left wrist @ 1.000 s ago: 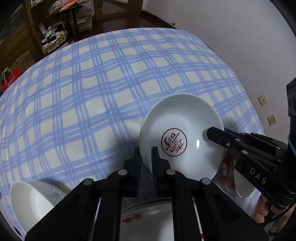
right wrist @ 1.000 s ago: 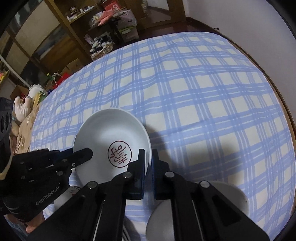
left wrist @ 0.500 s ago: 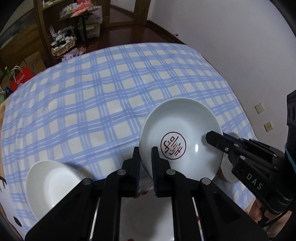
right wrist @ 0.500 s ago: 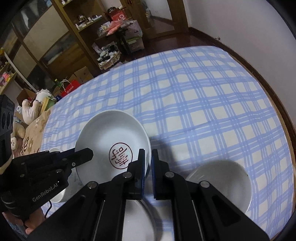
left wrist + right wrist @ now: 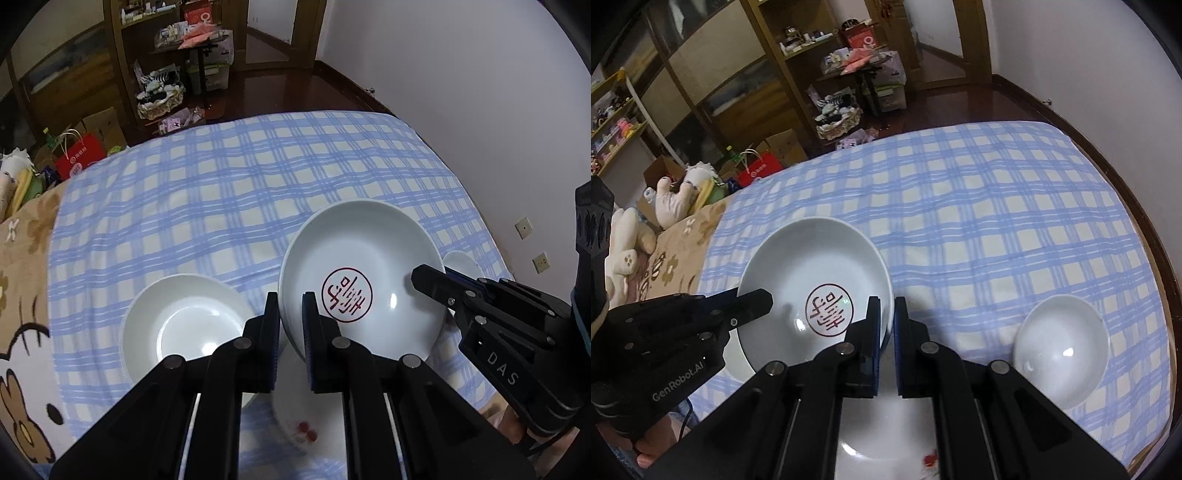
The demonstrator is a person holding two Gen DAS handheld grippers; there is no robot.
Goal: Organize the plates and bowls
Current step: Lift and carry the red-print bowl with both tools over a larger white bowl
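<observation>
Centrally, a white deep plate [image 5: 364, 280] with a round red seal of characters [image 5: 346, 295] printed in its well is held clear of the blue-checked cloth [image 5: 229, 199], tilted, with nothing in it. Its rim is clamped on one side by the left gripper [image 5: 290, 314] and on the opposite side by the right gripper [image 5: 885, 321], the pads of each being pressed against the porcelain. Beneath it, near the cloth's front edge, a larger white plate [image 5: 295, 424] is seen, marked with small red spots; whether these are a printed pattern or residue cannot be told. Toward the front left part of the cloth an empty white shallow bowl [image 5: 184, 325] is set. Toward the front right part an empty white round bowl [image 5: 1062, 350] is set, apart from the other pieces. On the right gripper's body [image 5: 517, 354] the letters "DAS" are read, and on the left gripper's body [image 5: 661, 354] "GenRobot.AI". At the cloth's left edge a brown cartoon-printed blanket [image 5: 22, 295] is overlapped by it. Beyond the far left corner a red paper bag [image 5: 79, 160] with white print too small to read is stood on the floor.
</observation>
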